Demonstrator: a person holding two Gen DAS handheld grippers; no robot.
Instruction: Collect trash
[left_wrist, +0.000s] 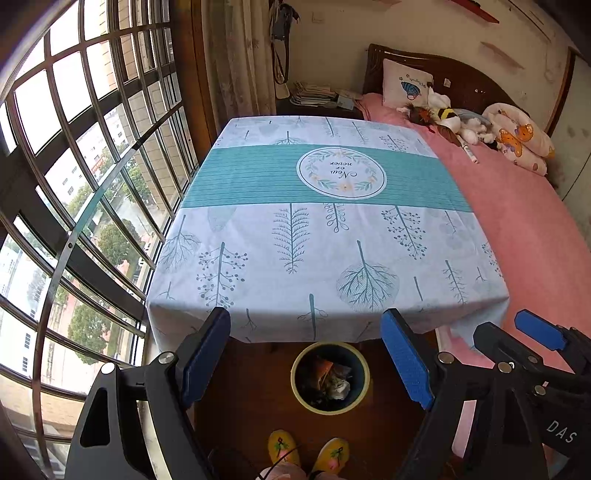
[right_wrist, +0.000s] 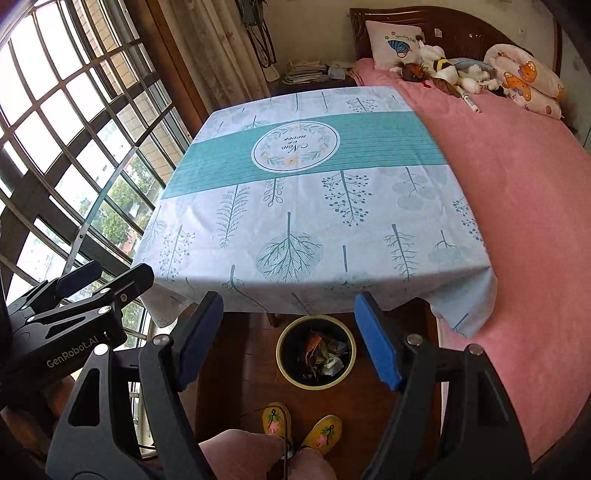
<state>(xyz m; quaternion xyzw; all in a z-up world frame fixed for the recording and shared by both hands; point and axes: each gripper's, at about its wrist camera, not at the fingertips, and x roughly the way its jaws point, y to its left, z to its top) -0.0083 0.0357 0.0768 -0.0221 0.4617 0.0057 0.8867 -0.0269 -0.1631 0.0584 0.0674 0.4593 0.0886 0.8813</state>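
Through my left wrist camera, my left gripper (left_wrist: 306, 358) hangs with its blue-padded jaws spread wide and nothing between them. Framed in the gap, down on the dark wooden floor, stands the trash bin (left_wrist: 330, 377), its pale rim ringing a dark inside with crumpled trash (left_wrist: 330, 380): an orange scrap and pale wads, though I cannot make out what each piece is. The bin sits just in front of the table, whose tablecloth (left_wrist: 321, 240) with teal trees shows bare. My yellow slippers (left_wrist: 308, 452) stand near the bin. My right gripper (left_wrist: 517, 332) shows at the right edge.

Through my right wrist camera, my right gripper (right_wrist: 290, 341) also has its jaws wide apart and empty, the bin (right_wrist: 316, 356) between them below. My left gripper (right_wrist: 107, 277) juts in from the left, beside the window. The pink bed (right_wrist: 517, 206) lies right of the table.
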